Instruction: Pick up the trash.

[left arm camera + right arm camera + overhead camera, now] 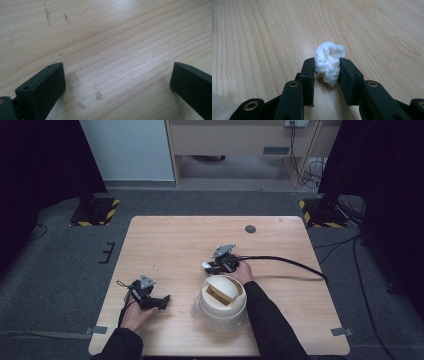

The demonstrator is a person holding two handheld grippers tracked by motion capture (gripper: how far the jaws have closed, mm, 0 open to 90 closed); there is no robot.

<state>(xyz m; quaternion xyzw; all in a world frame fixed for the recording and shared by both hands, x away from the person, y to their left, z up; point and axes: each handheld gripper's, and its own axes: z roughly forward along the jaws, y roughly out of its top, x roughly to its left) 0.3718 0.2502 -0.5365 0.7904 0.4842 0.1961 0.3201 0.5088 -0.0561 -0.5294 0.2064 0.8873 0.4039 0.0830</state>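
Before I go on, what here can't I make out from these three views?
- Bin contents: in the high view its tan swing lid covers the opening.
- Wad of tissue in the right tool: in the high view too small; whether it's lifted off the table is unclear.
- Left tool: right gripper view's edge cuts it off.

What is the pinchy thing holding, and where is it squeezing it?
The right gripper squeezes a crumpled white tissue wad across its middle, between both jaws. The left gripper is open and holds nothing.

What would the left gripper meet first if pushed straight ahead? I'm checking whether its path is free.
Likely just bare table: the left gripper points low over the wood with open jaws, and nothing lies ahead as far as its view shows.
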